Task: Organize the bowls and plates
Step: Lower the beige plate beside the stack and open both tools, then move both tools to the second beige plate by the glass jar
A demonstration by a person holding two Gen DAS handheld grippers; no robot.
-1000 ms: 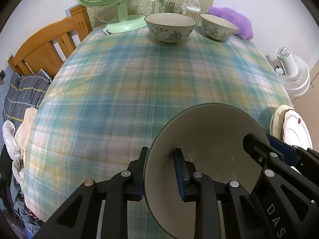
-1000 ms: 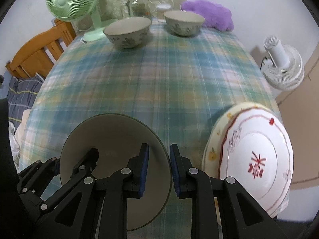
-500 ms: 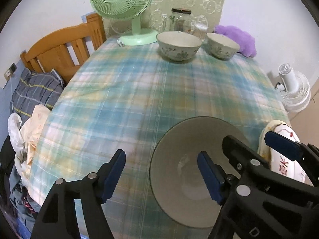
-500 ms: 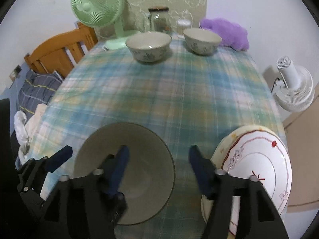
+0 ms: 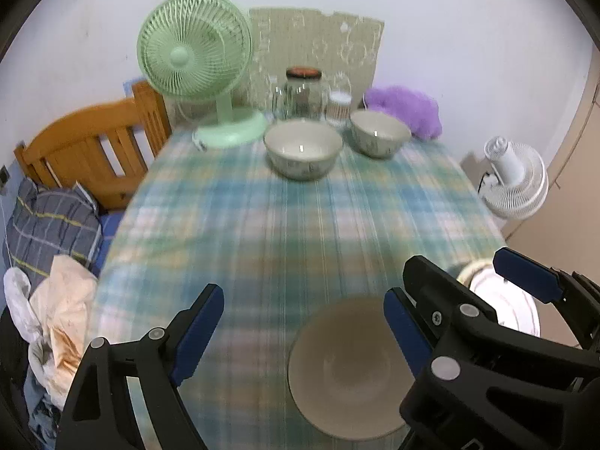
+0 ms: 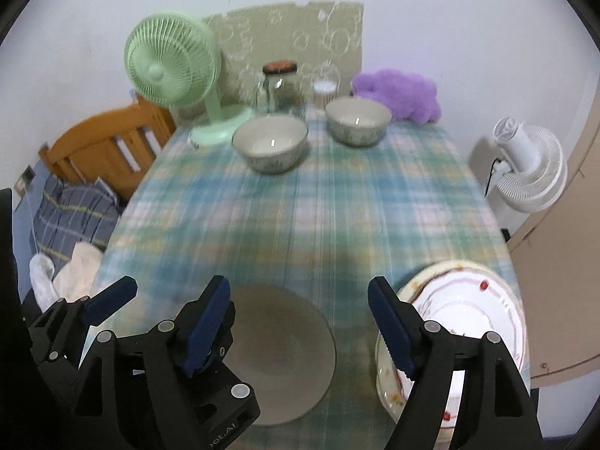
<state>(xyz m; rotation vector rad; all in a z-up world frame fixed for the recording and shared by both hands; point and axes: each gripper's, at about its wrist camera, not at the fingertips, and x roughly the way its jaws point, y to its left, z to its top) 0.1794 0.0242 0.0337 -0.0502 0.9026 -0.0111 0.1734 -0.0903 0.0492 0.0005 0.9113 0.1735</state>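
Jaws just opened wide, apparently clear of bowl (image 5: 347,369), plates (image 6: 472,322) beside

Pale wall (image 5: 431,18) behind, evenly lit. Patterned beige sheet (image 5: 318,45) stuck to it. Worktop (image 5: 292,217) under blue-green plaid cloth. Green desk fan (image 5: 195,60) at far left corner; jars (image 5: 303,93) and purple plush (image 5: 405,110) along far edge. Wooden bed frame (image 5: 90,150) at left with striped bedding (image 5: 48,221). White floor fan (image 5: 513,176) at right.

Two wrist fisheyes side by side, each angled down past its own claw, sharing the blue-green plaid-clothed surface (image 5: 285,225) ahead.
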